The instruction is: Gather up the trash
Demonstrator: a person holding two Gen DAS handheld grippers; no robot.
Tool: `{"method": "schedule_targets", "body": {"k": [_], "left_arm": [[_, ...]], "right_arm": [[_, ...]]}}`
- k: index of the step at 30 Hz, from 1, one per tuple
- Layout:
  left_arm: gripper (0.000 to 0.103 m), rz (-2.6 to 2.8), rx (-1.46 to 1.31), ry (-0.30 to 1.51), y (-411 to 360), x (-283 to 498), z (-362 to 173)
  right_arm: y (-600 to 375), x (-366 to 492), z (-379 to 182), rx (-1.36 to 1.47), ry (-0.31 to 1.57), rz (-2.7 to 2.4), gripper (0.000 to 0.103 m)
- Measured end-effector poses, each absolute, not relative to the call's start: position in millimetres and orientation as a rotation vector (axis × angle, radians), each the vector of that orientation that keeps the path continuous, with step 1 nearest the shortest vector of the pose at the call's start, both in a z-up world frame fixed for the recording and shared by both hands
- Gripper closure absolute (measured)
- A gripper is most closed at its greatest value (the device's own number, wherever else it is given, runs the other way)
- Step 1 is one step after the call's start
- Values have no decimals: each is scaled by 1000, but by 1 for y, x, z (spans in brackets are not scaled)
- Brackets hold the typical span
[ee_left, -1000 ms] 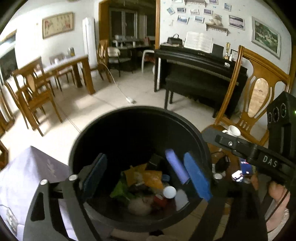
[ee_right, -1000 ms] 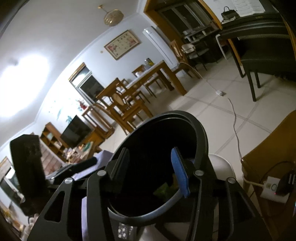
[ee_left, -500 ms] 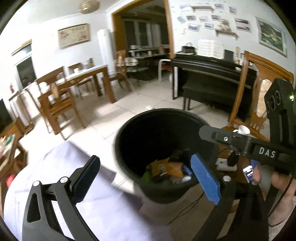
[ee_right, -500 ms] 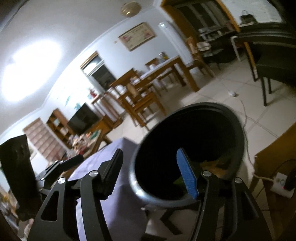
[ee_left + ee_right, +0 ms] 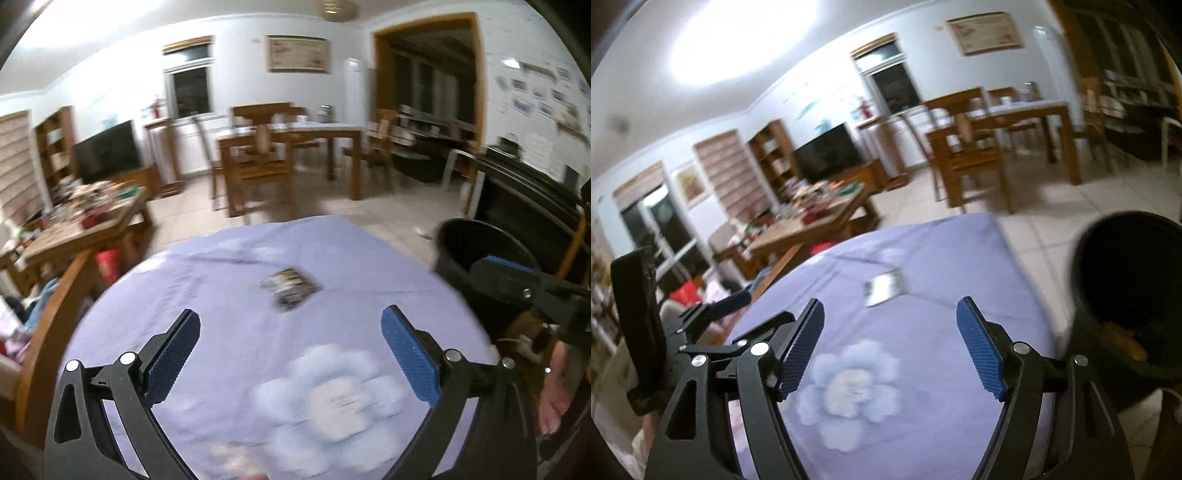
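Note:
A dark, shiny wrapper (image 5: 291,288) (image 5: 885,288) lies flat on the lilac flowered cloth (image 5: 229,332) (image 5: 923,332) that covers the table. My left gripper (image 5: 291,354) hovers open over the cloth, short of the wrapper, with nothing between its blue pads. My right gripper (image 5: 890,339) hangs over the same cloth, its jaws opening and empty. The black trash bin (image 5: 476,254) (image 5: 1126,295) stands off the table's right side, with some orange trash showing inside. The other gripper shows at each view's edge.
A cluttered low wooden table (image 5: 85,225) stands to the left beyond a curved wooden chair back (image 5: 48,325). A dining table with chairs (image 5: 288,147) stands farther back on the tiled floor. A dark piano (image 5: 532,210) is at the right. A person's hand (image 5: 554,387) shows at the lower right.
Both grippers have swung left, away from above the bin to over the lilac cloth. The bin has slid to the right edge. The wrapper has come into view. The right jaws have widened.

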State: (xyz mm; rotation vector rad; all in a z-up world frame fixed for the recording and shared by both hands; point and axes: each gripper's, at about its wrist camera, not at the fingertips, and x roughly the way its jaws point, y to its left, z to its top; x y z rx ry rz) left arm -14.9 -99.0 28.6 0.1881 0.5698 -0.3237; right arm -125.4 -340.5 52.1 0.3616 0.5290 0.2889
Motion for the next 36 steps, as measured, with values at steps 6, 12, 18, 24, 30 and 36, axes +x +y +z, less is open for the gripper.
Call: {"method": "schedule_targets", "body": {"k": [6,12,18,24,30,36], "left_arm": [[5,-189,144,522,-33,-10,21],[5,-111,61,479,3,-1,22],[5,-98,15,500,16,13,16],[5,-103,11,529,19,16,9],[5,-102,-21,520,23,18,11],[5,-100,-23,518,23,18,12]], "right_arm": [[-273,-105,56,296,496,314,23],[-253,-97,54,237,320,198,13],[-247,-76,41,199,279,130,13],[-229,-62,27,139,276,159,6],[-236,-54,19,178,307,162,6],[-238,-49,14,217,336,154,6]]}}
